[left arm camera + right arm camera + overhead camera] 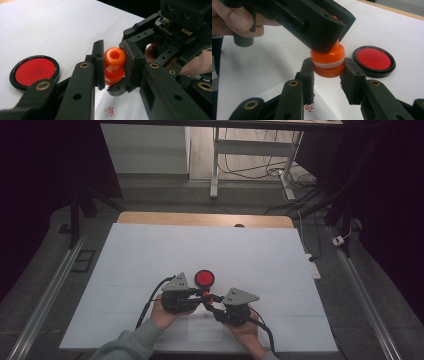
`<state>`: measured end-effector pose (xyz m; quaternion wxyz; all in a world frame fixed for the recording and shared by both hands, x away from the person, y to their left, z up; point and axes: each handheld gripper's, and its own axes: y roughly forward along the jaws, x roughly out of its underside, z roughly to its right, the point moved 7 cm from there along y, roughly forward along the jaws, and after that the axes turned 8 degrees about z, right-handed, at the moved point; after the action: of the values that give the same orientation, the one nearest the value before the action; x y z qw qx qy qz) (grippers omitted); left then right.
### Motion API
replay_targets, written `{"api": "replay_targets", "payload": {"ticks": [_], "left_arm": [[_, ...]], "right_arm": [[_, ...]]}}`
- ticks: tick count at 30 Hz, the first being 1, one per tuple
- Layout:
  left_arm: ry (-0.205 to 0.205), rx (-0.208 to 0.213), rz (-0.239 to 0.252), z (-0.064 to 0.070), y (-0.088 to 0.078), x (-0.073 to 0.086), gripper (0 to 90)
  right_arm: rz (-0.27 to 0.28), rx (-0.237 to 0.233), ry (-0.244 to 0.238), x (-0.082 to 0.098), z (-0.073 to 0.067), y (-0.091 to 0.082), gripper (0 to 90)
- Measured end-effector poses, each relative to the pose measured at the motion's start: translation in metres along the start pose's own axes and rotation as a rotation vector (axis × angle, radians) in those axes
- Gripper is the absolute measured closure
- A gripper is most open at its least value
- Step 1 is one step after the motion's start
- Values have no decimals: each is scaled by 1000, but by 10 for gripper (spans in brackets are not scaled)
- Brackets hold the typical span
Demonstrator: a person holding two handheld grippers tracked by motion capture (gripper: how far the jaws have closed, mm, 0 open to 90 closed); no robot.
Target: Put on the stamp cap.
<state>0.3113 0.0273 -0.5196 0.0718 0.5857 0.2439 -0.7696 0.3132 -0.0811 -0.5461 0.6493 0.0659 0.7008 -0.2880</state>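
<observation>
Here, low on the white counter (150, 255), the person's two hands meet around a small orange stamp (207, 297). At about eight o'clock from it, the left claw (199, 293) reaches in from the left and is clamped on the stamp's upper, knob-like part; in the left gripper view its two pads press that rounded orange top (114, 65) from both sides. At eleven o'clock from the stamp, just beside the claws, lies a round red ink pad (204, 278) in a black rim, flat on the counter and apart from the stamp. At about four o'clock from the stamp, the right claw (210, 303) comes in from the right and is clamped on the stamp's wider lower part, where a pale band runs around it (327, 63). The stamp sits between both claws above a sheet of paper with a small red imprint (110, 111) on it.
</observation>
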Motion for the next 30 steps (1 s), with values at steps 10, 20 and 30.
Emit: {"api": "replay_targets", "payload": {"ticks": [10, 20, 30], "left_arm": [[-1, -4, -7, -1, 1, 2, 725], [11, 0, -3, 0, 2, 3, 726], [33, -12, -25, 0, 4, 6, 728]], "right_arm": [[0, 2, -8, 0, 0, 0, 642], [-3, 16, -17, -2, -2, 0, 646], [-36, 29, -27, 1, -3, 1, 647]]}}
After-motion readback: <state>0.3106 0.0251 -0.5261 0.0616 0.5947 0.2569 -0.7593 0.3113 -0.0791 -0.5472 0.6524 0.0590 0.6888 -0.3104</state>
